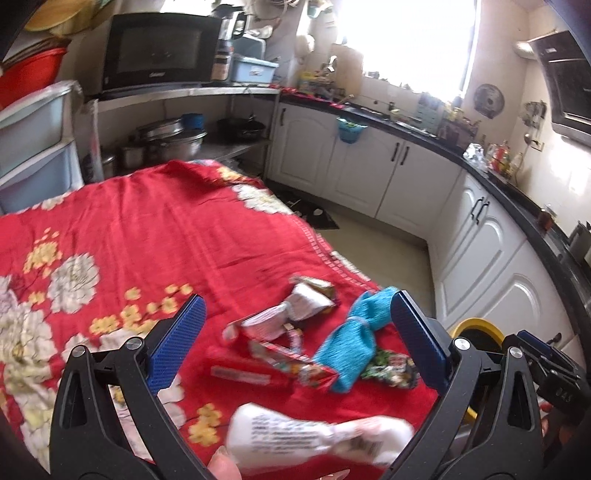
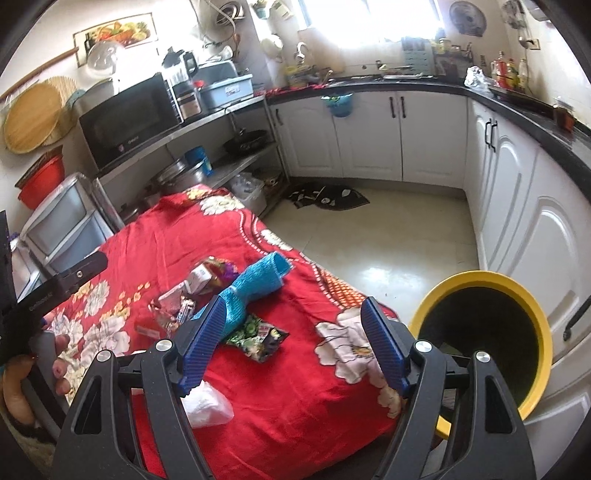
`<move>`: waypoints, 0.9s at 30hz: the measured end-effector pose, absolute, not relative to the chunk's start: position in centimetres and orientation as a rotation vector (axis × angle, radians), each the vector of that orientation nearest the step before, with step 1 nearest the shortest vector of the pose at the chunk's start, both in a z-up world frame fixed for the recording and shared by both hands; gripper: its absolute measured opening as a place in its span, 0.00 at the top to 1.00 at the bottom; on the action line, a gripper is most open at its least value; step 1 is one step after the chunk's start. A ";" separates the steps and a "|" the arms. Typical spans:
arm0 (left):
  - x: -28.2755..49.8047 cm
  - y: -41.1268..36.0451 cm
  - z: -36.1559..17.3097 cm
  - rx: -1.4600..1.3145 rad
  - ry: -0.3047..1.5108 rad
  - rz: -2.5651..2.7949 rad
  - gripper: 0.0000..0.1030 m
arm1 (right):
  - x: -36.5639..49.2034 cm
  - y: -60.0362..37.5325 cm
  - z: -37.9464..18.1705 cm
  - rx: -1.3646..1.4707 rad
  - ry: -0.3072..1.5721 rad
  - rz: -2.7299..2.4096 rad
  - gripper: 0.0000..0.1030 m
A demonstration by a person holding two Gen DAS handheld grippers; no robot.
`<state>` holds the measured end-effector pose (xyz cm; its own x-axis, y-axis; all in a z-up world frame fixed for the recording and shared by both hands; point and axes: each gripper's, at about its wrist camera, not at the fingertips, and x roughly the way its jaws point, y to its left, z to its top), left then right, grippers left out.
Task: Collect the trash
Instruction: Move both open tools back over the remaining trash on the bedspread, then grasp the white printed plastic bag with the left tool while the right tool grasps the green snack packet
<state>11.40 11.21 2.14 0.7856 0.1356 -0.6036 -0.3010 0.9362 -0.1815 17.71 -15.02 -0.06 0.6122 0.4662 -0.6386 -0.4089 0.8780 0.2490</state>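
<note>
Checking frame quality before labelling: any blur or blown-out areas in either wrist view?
Left wrist view: motion blur smears the wrappers and white paper near the lens; window blown out. Right wrist view: sharper, blue cloth crisp; window also overexposed, floor shows glare. Both have strong fisheye bending.

Bright window (image 2: 373, 18), white cabinets (image 2: 373, 136), black countertop (image 2: 417, 85), pale tiled floor (image 2: 388, 236)

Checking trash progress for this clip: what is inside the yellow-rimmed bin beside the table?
The yellow-rimmed bin shows only a dark interior, with no trash visible in the part shown. Its lower inside is hidden behind the right tongs, so the bottom cannot be checked.
</note>
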 end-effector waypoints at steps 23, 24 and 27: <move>9.6 9.9 -3.6 0.110 0.809 -0.151 0.11 | 20.6 -9.6 -7.2 0.001 0.971 0.543 0.30; 9.7 9.5 -3.9 0.132 0.815 -0.178 0.11 | 20.8 -9.5 -7.6 0.002 0.981 0.543 0.30; 10.0 8.5 -4.8 0.206 0.842 -0.259 0.11 | 21.6 -9.0 -8.9 0.018 1.025 0.546 0.37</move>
